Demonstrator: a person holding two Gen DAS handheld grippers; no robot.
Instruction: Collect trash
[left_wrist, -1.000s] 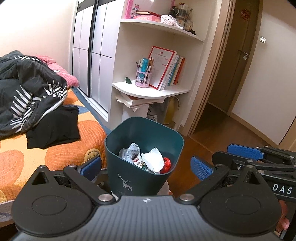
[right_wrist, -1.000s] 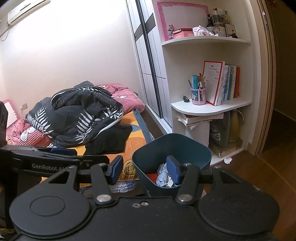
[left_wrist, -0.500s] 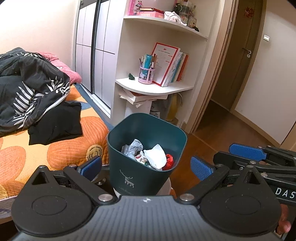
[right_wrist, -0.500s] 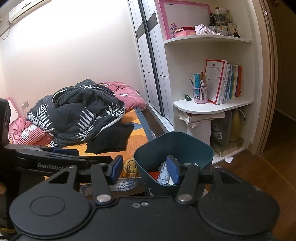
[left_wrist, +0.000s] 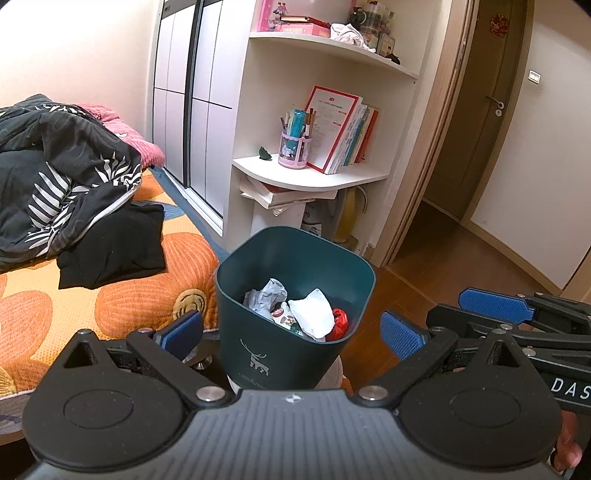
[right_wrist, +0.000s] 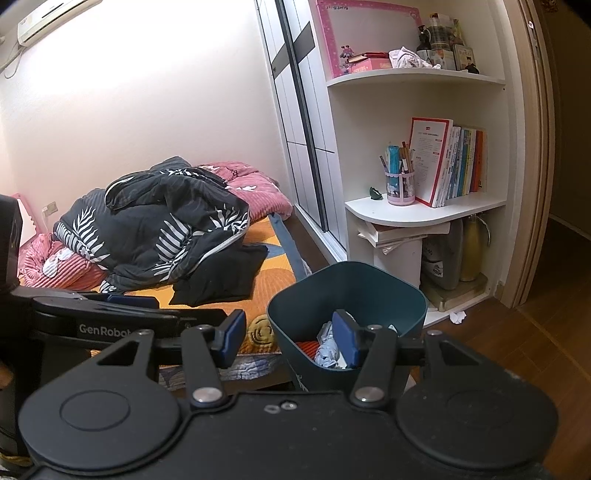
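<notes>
So the bed (left_wrist: 110, 291) takes up the left side, orange flower-print sheet with a black leaf-pattern duvet (right_wrist: 162, 225) piled on it and a black piece of clothing (left_wrist: 110, 243) lying flat near the edge. Next to the wardrobe there's a white shelf unit (left_wrist: 314, 177) with a row of books (left_wrist: 343, 136) and a pink pen holder (left_wrist: 293, 149) on the middle shelf.

The dark teal trash bin (left_wrist: 288, 339) with a little deer logo sits just beside the bed corner, on something white I can't make out. It's already got crumpled paper (left_wrist: 266, 295), a white tissue (left_wrist: 314, 314) and a red wrapper (left_wrist: 340, 321) in it.

Left tool (left_wrist: 291, 332) is spread wide open with nothing in it, blue pads on either side of the bin in its view. Right tool (right_wrist: 291, 336) is open too and empty, one pad lined up over the bin's mouth. One tiny white scrap (right_wrist: 457, 316) on the wood floor by the shelf base.
</notes>
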